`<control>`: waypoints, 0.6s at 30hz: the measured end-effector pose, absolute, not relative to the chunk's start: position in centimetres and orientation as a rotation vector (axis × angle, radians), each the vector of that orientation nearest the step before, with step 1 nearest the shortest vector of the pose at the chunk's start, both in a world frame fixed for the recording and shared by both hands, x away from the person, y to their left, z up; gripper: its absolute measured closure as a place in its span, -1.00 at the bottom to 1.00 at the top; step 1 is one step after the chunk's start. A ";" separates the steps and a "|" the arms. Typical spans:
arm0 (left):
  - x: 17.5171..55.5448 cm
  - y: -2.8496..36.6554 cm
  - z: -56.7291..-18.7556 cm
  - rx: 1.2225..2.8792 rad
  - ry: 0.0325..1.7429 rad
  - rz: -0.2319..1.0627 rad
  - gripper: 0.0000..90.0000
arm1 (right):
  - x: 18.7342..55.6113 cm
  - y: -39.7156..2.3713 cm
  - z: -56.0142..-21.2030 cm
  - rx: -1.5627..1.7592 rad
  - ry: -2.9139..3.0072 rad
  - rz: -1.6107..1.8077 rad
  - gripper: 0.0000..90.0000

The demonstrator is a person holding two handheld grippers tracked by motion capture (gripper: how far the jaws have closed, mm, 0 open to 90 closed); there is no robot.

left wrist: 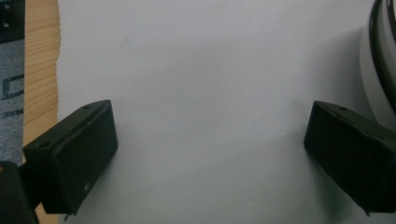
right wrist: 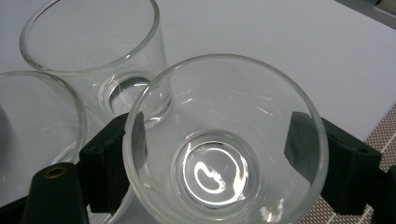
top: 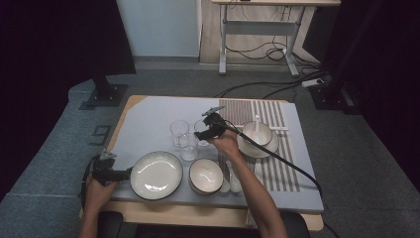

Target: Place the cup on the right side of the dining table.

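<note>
**Operator:** Glass (right wrist: 224, 149) first: it stands upright on the grey mat (top: 148, 124), on the far side of the table past the small bowl (top: 205, 175), and it is the rightmost of three. In the right gripper view I look straight down into its mouth.

**Partner:** What is your right gripper doing with it?

**Operator:** My right gripper (right wrist: 215, 154) has one jaw on each side of that glass, at the outside of the wall near the rim. The jaws sit tight against the sides, so I read it as grasping the glass, though the clear wall makes the exact contact hard to judge. From above, the right gripper (top: 210, 128) points left over the cluster of glasses.

**Partner:** And its neighbours?

**Operator:** A second glass (right wrist: 93, 56) stands just beyond it, and a third glass (right wrist: 32, 126) is at the left edge of that view. All three are close together; I cannot tell whether they touch.

**Partner:** The left side?

**Operator:** My left gripper (left wrist: 210, 144) is released, its jaws wide apart over bare mat with nothing between them. It rests at the near left corner of the table, just left of the big plate (top: 156, 175), whose dark rim (left wrist: 380, 56) shows beside one jaw.

**Partner:** Anything to the right?

**Operator:** A bowl with a spoon (top: 257, 133) sits on the striped mat (top: 277, 148), right of my hand.
</note>
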State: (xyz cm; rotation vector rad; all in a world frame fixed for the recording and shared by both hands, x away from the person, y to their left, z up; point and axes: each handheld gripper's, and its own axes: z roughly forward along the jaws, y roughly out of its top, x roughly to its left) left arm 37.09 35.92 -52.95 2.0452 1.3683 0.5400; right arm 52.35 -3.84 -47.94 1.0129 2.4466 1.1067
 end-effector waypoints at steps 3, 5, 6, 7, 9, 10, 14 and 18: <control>37.1 35.9 -53.0 2.045 1.369 0.539 -0.95 | 52.4 -4.0 -47.8 1.040 2.449 1.104 -0.60; 37.1 35.9 -53.0 2.045 1.369 0.539 -0.95 | 52.4 -4.1 -47.7 1.046 2.449 1.091 -0.60; 37.1 35.9 -53.0 2.045 1.369 0.540 -0.95 | 52.4 -4.1 -47.7 1.043 2.448 1.075 -0.60; 37.1 35.9 -53.0 2.045 1.369 0.540 -0.95 | 52.4 -4.2 -47.7 1.046 2.447 1.066 -0.60; 37.1 35.9 -53.0 2.045 1.369 0.540 -0.95 | 52.3 -4.3 -47.5 1.046 2.448 1.059 -0.60; 37.1 35.9 -53.0 2.045 1.369 0.540 -0.95 | 52.3 -4.4 -47.3 1.045 2.449 1.056 -0.60; 37.1 35.9 -53.0 2.045 1.368 0.540 -0.95 | 52.3 -4.7 -46.6 1.053 2.443 1.069 -0.60; 37.1 35.9 -52.9 2.045 1.369 0.540 -0.95 | 52.3 -5.1 -45.7 1.045 2.430 1.059 -0.60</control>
